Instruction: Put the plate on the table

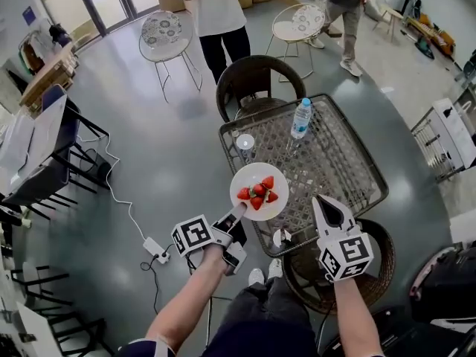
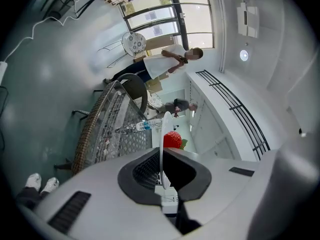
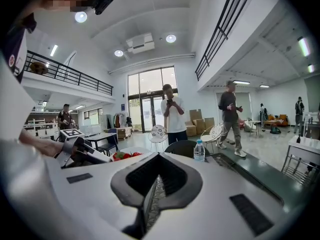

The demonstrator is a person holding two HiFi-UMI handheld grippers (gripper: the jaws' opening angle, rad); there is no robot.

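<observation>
A white plate (image 1: 260, 177) with cut strawberries (image 1: 257, 193) hovers over the near left corner of the wicker-framed mesh table (image 1: 338, 162). My left gripper (image 1: 236, 213) is shut on the plate's near rim. In the left gripper view the plate (image 2: 162, 134) stands edge-on between the jaws, with a strawberry (image 2: 173, 140) beyond them. My right gripper (image 1: 325, 206) is shut and empty, over the table's near edge to the right of the plate. In the right gripper view its jaws (image 3: 156, 184) are pressed together, and the strawberries (image 3: 125, 155) show to their left.
A water bottle (image 1: 300, 117) and a drinking glass (image 1: 245, 144) stand on the table's far side. Dark wicker chairs sit at the far end (image 1: 253, 76) and the near end (image 1: 379, 262). A power strip (image 1: 154, 249) lies on the floor to the left. Two people stand beyond the table.
</observation>
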